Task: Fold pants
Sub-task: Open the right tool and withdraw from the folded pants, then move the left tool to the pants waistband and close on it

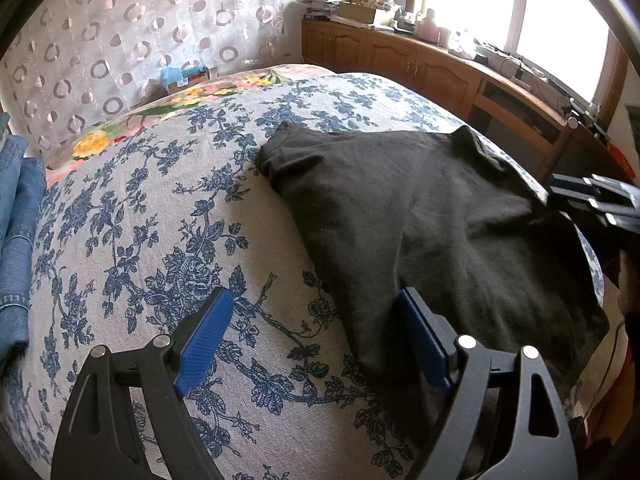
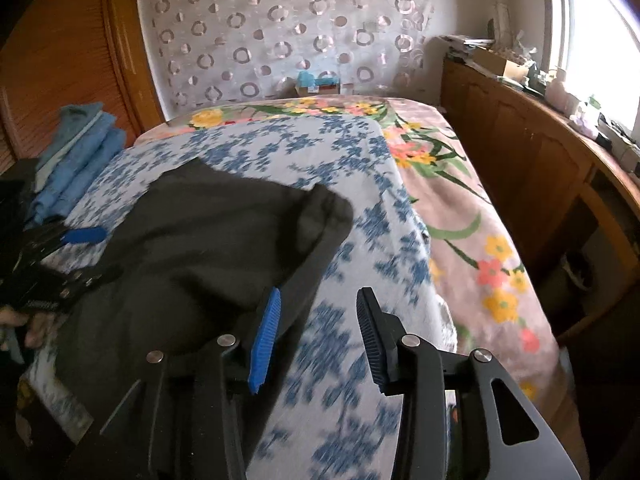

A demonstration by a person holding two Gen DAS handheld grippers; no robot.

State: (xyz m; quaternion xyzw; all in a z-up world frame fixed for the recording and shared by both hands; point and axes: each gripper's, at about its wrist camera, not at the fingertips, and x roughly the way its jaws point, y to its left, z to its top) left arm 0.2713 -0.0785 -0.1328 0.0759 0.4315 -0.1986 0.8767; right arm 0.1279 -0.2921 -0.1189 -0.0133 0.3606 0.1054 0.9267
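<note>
Black pants lie folded on the bed, both grippers empty above them.
Left wrist view: the left gripper (image 1: 316, 332) hovers with fingers spread wide over the near edge of the black pants (image 1: 420, 216) on the floral bedspread (image 1: 160, 216). Right wrist view: the right gripper (image 2: 318, 340), fingers partly spread and empty, sits just beside the pants' right edge.

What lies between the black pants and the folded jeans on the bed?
Only bare blue-flowered bedspread lies between the black pants and the folded jeans, seen from the left wrist.

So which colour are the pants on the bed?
Black pants, plain with no pattern; the left wrist view shows them best.
</note>
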